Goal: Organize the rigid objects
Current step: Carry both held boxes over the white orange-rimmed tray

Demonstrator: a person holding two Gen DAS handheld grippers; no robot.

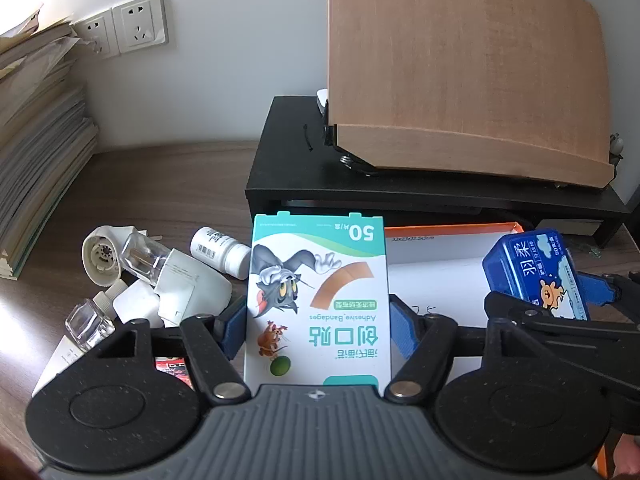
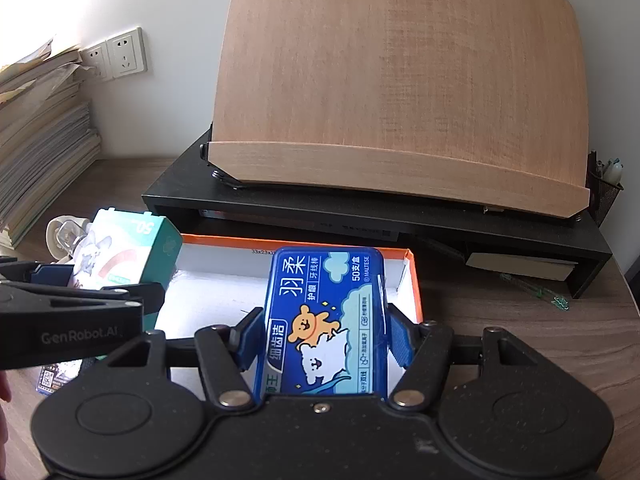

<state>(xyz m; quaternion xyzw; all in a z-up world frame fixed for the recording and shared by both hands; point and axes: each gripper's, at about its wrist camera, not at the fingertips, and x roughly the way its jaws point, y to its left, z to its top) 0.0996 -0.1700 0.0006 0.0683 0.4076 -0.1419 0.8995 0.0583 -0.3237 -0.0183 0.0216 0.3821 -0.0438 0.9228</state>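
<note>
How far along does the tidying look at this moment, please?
Nothing shows inside the orange-rimmed box yet. In hand: the left hand-held gripper grips the bandage box, and the right hand-held gripper grips the blue floss-pick case over the box. Left: the white pill bottle, glass bottles and white plug-in devices on the desk.

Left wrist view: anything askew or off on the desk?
Yes. Left of the bandage box, a white bottle lies on its side, and the plug-in vaporizer parts sit toppled together in a heap.
</note>
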